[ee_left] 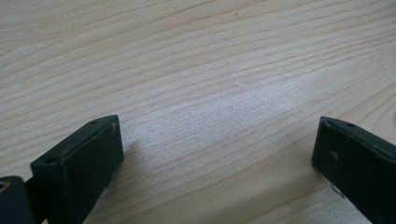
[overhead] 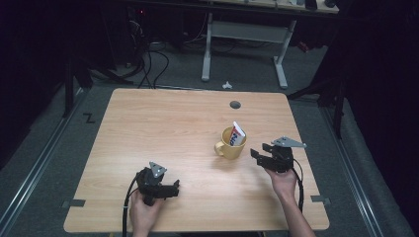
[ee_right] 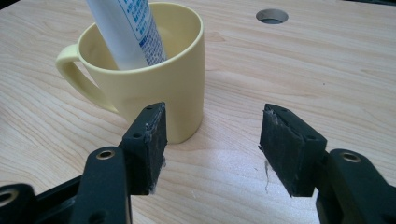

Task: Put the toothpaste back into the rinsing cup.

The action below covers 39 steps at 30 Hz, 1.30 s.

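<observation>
Pale yellow ceramic mug [ee_right: 149, 77] with a side handle, just ahead of the right gripper [ee_right: 212, 135] and a little to the left of its line in the right gripper view — not held, not touched. Jaws spread apart there, released, bare wood showing between the two black pads; left pad overlapping the mug's lower wall in that view, contact not borne out. Inside the mug, a white tube with blue print [ee_right: 128, 30], leaning on the rim, its top cut off by the frame edge. Left gripper [ee_left: 217, 144] likewise spread wide and empty, low over the plain grain of the light wooden table [ee_left: 196, 70].

From the high view: mug [overhead: 231, 143] right of the table's middle, handle turned toward the left, the tube [overhead: 238, 134] sticking up above the rim. Right gripper [overhead: 259, 152] just beside it on the right; left gripper [overhead: 174, 187] well apart, near the front edge. Broad open tabletop [overhead: 163, 123] to the left and behind the mug; a round cable hole [overhead: 235, 104] near the far edge. Room beyond the table dark, a white-legged desk frame [overhead: 244, 47] and floor cables hard to make out.
</observation>
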Tool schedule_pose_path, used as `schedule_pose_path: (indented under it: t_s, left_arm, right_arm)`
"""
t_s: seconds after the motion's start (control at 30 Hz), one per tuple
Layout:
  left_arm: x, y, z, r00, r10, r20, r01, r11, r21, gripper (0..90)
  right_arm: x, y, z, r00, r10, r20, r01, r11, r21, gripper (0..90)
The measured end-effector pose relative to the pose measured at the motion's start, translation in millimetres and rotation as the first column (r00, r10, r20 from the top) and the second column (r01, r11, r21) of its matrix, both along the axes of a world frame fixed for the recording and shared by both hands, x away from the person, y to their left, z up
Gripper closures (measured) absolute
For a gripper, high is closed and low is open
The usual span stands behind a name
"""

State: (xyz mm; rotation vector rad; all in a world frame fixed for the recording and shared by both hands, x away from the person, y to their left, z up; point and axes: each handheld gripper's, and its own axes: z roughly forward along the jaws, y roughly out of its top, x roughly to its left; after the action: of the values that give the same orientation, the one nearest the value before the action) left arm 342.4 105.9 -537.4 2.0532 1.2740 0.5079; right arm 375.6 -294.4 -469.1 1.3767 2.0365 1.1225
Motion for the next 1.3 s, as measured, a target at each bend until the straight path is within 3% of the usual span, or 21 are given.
schedule_pose_path:
  t_s: [1.17,1.3]
  left_arm:
    - [-0.1,-0.1,0.0,1.0000,0.000,0.000,0.000,1.0000,0.000,2.2]
    - [-0.1,-0.1,0.0,1.0000,0.000,0.000,0.000,1.0000,0.000,2.2]
  right_arm:
    - [-1.1,4.7,-34.2,0.9972,-0.004,-0.074,0.002,0.999,-0.033,41.5]
    - [-1.5,7.1,-37.2,0.9971,0.000,-0.077,-0.004,0.998,-0.055,41.6]
